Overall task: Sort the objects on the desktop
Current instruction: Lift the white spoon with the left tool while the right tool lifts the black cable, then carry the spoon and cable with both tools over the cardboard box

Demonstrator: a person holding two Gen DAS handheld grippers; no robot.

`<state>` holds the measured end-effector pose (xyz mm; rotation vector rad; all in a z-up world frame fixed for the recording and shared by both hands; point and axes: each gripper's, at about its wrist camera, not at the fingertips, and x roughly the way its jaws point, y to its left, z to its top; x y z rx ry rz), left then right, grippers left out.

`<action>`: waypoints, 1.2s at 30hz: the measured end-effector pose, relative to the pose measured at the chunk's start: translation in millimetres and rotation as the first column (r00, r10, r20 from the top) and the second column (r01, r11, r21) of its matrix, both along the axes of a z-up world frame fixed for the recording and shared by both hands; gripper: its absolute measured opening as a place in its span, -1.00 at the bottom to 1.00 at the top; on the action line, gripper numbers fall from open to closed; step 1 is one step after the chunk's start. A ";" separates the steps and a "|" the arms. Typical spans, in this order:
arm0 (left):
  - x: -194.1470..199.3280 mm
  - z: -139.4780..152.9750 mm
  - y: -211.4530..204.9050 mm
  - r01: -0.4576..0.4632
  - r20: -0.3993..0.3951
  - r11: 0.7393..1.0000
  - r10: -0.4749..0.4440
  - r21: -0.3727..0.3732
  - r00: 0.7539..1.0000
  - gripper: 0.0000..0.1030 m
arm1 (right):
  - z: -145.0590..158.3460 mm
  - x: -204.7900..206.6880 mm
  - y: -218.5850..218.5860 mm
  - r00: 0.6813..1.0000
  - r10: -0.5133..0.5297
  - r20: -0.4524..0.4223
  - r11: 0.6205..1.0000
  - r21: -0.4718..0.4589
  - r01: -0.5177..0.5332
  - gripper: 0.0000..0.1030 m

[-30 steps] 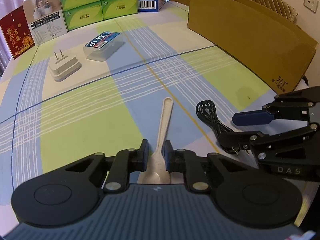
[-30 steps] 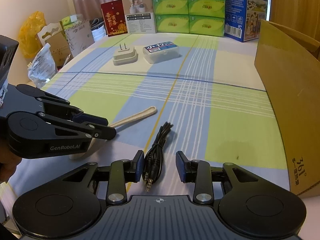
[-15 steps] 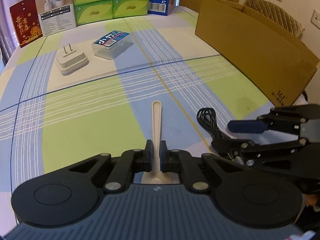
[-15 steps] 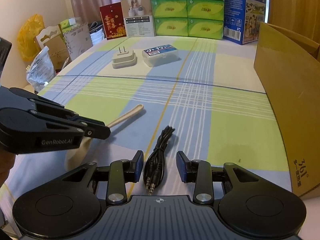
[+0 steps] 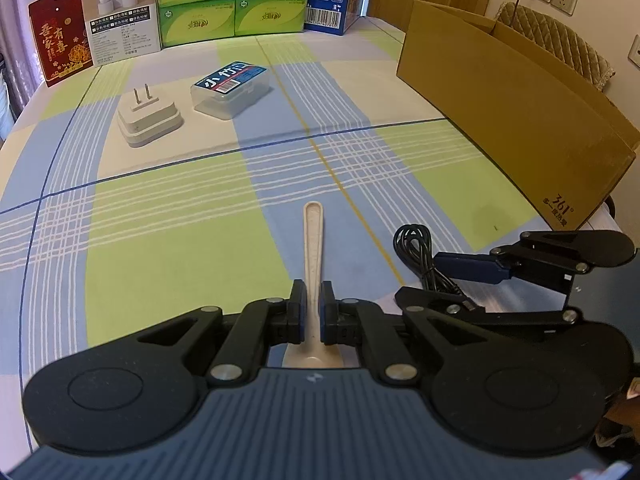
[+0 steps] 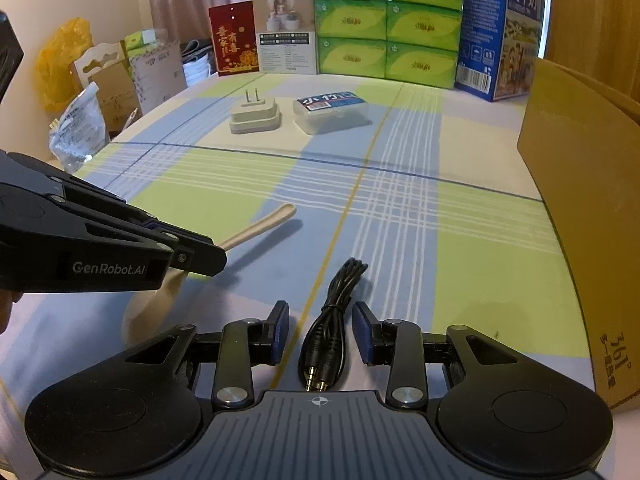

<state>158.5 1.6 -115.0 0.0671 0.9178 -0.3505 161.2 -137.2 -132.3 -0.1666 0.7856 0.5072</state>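
A beige spoon points away from me, and my left gripper is shut on its handle near the bowl. In the right wrist view the spoon looks lifted, with a shadow under its tip, beside the left gripper. A coiled black audio cable lies on the checked cloth between the fingers of my right gripper, which stands open around it without touching. That cable and the right gripper show at the right of the left wrist view.
A white plug adapter and a clear plastic box lie farther back. A tall open cardboard box runs along the right edge. Tissue packs and cartons line the far edge. Bags sit beyond the left side.
My left gripper closed on the spoon handle and raised it, swinging the handle straight ahead. The right gripper stayed open around the cable, which now lies deeper between its fingers.
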 end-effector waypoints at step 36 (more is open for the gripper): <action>-61.4 66.3 -43.5 -0.091 0.063 0.991 0.098 -0.100 0.993 -0.93 | 99.1 -39.2 -60.1 0.992 -0.095 0.080 0.991 0.103 0.086 -0.73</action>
